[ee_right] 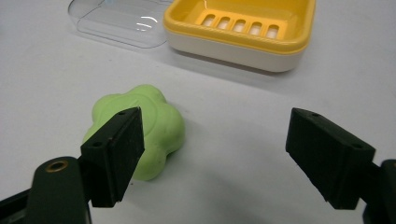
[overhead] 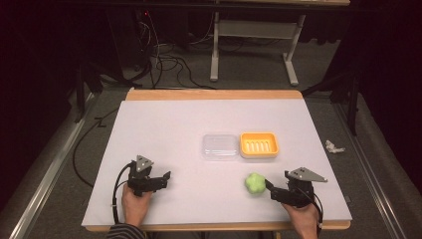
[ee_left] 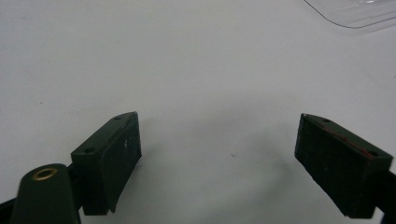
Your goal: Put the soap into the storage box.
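Observation:
A green flower-shaped soap (overhead: pixel 255 183) (ee_right: pixel 142 126) lies on the white table near the front right. My right gripper (overhead: pixel 272 190) (ee_right: pixel 215 154) stands open just right of it; in the right gripper view the soap sits partly behind the left jaw, not between the jaws. A yellow soap dish (overhead: pixel 259 144) (ee_right: pixel 243 28) with a slotted tray sits mid-table, and its clear lid (overhead: pixel 220 146) (ee_right: pixel 121 21) lies beside it on the left. My left gripper (overhead: pixel 164 178) (ee_left: pixel 219 158) is open over bare table at the front left, nothing between its jaws.
The white table (overhead: pixel 164 124) has a wooden rim and ends close behind the hands. A corner of the clear lid (ee_left: pixel 355 11) shows at the top right of the left gripper view. A crumpled scrap (overhead: pixel 333 146) lies on the floor to the right.

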The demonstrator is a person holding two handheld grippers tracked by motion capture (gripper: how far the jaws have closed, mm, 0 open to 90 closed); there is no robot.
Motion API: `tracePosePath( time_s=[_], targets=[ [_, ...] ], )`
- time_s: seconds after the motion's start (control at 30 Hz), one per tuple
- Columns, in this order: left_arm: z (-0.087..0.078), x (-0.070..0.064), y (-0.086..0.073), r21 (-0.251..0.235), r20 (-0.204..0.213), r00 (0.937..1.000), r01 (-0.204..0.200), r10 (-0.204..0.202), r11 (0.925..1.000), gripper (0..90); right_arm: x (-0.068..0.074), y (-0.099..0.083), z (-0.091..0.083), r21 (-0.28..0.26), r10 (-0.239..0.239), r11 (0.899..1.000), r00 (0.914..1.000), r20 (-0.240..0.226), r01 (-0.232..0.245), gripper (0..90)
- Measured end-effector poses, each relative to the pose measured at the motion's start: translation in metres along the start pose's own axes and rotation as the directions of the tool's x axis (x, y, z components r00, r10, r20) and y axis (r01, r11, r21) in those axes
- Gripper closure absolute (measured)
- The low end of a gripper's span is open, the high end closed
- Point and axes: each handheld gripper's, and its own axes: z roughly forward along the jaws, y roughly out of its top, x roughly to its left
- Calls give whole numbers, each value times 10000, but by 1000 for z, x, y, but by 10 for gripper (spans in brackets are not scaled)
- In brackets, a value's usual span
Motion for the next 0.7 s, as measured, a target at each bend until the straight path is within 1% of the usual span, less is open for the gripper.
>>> tracePosePath(
  time_s=[0.07,0.2,0.27,0.37,0.43,0.53,0.6,0.63,0.7],
  targets=[
    [0,0,0,-12,-20,10000,-5,5,10000,152,2,0,0,7,-27,10000,10000,-41,27,211],
    [0,0,0,-7,-9,10000,34,-34,10000,152,11,0,-1,123,-329,9994,9991,-263,332,218],
    [0,0,0,-21,-11,10000,15,-15,10000,152,15,1,0,270,-397,9988,9984,-391,408,218],
    [0,0,0,-20,-31,10000,27,-27,10000,153,20,3,4,607,-610,9960,9958,-686,652,217],
    [0,0,0,-33,-39,10000,14,-14,10000,153,21,4,5,626,-659,9956,9953,-714,704,216],
    [0,0,0,-12,-48,10000,31,-31,10000,154,24,6,7,817,-795,9930,9938,-772,858,212],
    [1,0,0,-23,-61,10000,33,-34,10000,154,27,7,9,963,-799,9915,9936,-801,875,207],
    [0,0,0,6,-76,10000,22,-22,10000,154,28,8,11,1009,-889,9902,9927,-817,970,203],
    [1,0,0,-17,-81,9999,58,-58,10000,154,30,9,14,1150,-897,9885,9928,-794,985,196]
  ],
)
